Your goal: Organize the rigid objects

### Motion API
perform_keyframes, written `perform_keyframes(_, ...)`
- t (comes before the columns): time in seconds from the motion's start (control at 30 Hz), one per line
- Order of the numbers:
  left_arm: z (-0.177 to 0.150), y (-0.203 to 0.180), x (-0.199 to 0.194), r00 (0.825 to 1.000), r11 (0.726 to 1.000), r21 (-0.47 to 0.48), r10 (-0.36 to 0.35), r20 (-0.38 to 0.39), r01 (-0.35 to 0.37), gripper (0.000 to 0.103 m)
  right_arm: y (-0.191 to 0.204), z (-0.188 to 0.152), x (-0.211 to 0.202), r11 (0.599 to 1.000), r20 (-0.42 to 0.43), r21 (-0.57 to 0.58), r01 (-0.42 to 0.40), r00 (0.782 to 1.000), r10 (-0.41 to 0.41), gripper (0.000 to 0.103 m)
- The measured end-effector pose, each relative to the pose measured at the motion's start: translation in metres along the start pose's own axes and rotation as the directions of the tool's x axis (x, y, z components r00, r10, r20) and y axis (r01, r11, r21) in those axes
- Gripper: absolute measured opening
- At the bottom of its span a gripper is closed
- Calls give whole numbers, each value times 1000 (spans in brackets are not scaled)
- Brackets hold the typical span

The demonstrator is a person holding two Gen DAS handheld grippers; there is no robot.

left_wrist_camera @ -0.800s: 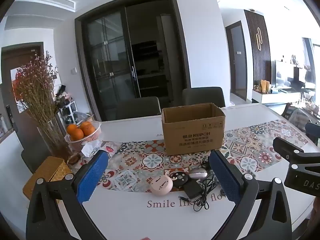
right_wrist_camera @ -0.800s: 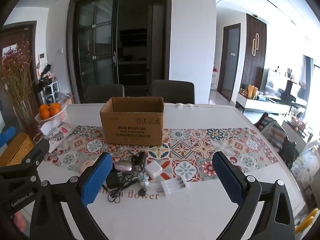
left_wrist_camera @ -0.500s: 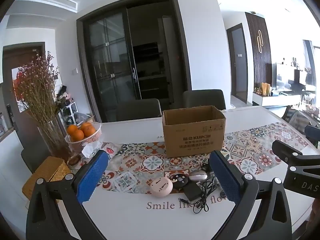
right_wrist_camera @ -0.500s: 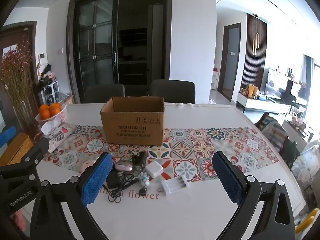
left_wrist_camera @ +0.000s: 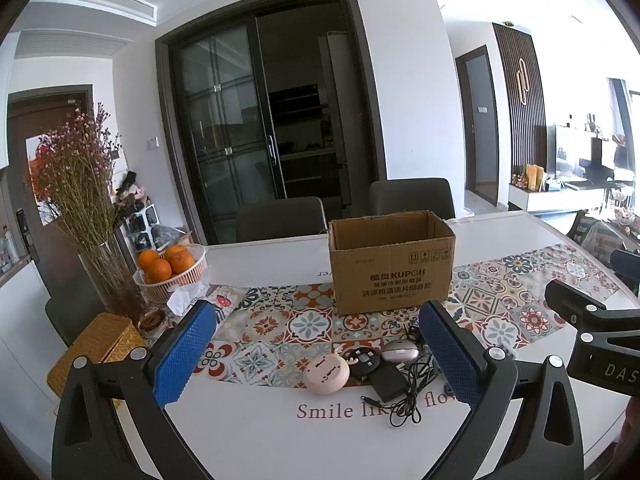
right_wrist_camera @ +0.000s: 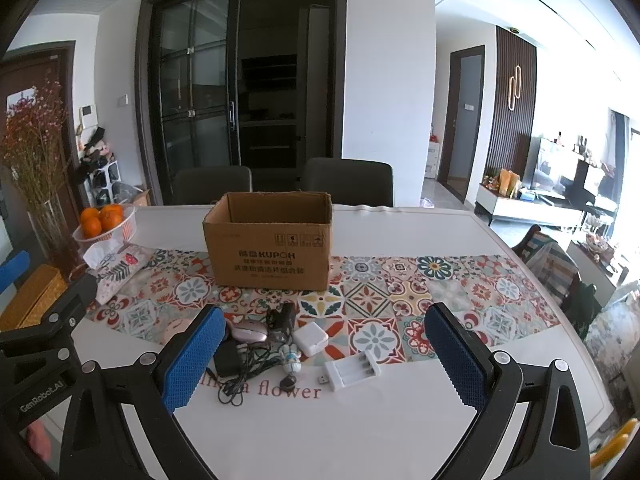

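Both the left claw (left_wrist_camera: 316, 356) and the right claw (right_wrist_camera: 320, 354) are gaping, released. The white rectangular battery charger (right_wrist_camera: 352, 369) is lying slantwise, showing only in the right view; the pink round case (left_wrist_camera: 326, 373) only in the left.

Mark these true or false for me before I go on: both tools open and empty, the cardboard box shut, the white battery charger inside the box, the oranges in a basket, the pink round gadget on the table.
1. Both the left tool and the right tool are open and hold nothing. True.
2. The cardboard box is shut. False: its top is open.
3. The white battery charger lies inside the box. False: it lies on the table, in front of the box.
4. The oranges sit in a white basket. True.
5. The pink round gadget lies on the table. True.
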State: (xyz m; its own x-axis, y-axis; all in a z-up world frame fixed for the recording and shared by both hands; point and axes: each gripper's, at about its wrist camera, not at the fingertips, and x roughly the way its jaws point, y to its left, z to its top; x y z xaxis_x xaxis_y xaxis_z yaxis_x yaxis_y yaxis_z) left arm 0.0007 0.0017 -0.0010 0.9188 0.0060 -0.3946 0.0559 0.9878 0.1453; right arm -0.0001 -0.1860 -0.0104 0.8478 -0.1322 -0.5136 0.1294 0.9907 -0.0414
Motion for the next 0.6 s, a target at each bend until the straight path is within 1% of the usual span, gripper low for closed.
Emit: perform_keyframes(0.6,-1,2,1,1000,1000,-2,-2,-7,2,103,0,-1,0,1000,-1,1,-2,1000,2,101)
